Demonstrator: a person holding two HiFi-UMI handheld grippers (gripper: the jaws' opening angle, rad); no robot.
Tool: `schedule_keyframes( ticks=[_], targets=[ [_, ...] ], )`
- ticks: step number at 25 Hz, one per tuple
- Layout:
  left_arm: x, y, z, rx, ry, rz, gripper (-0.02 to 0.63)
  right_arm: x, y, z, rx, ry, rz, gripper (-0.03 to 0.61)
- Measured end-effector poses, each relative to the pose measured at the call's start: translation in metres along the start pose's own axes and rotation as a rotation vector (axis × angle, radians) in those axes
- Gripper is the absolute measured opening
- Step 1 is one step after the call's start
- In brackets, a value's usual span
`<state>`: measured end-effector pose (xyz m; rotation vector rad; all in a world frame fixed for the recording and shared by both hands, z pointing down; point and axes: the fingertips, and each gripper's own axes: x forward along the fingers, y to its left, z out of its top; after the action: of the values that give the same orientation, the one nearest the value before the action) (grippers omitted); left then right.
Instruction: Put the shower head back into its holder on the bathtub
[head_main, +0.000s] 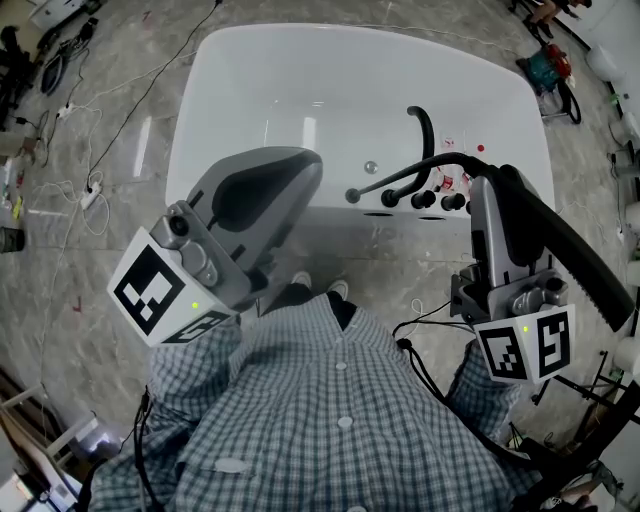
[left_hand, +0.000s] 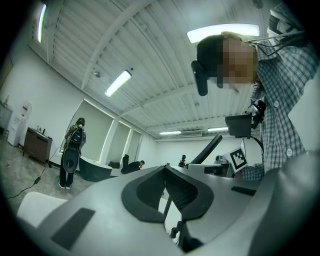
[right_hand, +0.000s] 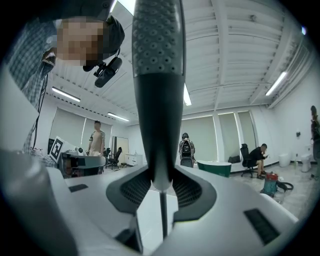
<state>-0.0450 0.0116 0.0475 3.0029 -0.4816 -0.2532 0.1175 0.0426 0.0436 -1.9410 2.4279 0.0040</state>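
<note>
Now the right tool (right_hand: 160, 186) squeezes the black shower head (right_hand: 155, 75) tight so it cannot drop. It is up in the air near the taps (head_main: 440, 200) on the bathtub (head_main: 250, 60), not in its holder. The left tool (left_hand: 165, 172) is closed and holds nothing.

Floor (head_main: 90, 260): grey marble, cables (head_main: 150, 88) trailing
Bystander (left_hand: 71, 150): standing beside dark tub (left_hand: 95, 169)
Seated person (right_hand: 256, 159): on chair (right_hand: 245, 153)

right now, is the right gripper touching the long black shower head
Touching. The right gripper view shows the right gripper shut on the long black shower head, its handle pinched between both pads with no gap.
</note>
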Motion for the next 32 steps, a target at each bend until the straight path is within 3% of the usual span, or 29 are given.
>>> schedule_keyframes(
  ticks=[32],
  targets=[
    [-0.003, 0.013, -0.02, -0.049, 0.047, 0.01, 0.008, 0.014, 0.007, -0.029, 0.021, 0.099, -0.004, 0.135]
  ],
)
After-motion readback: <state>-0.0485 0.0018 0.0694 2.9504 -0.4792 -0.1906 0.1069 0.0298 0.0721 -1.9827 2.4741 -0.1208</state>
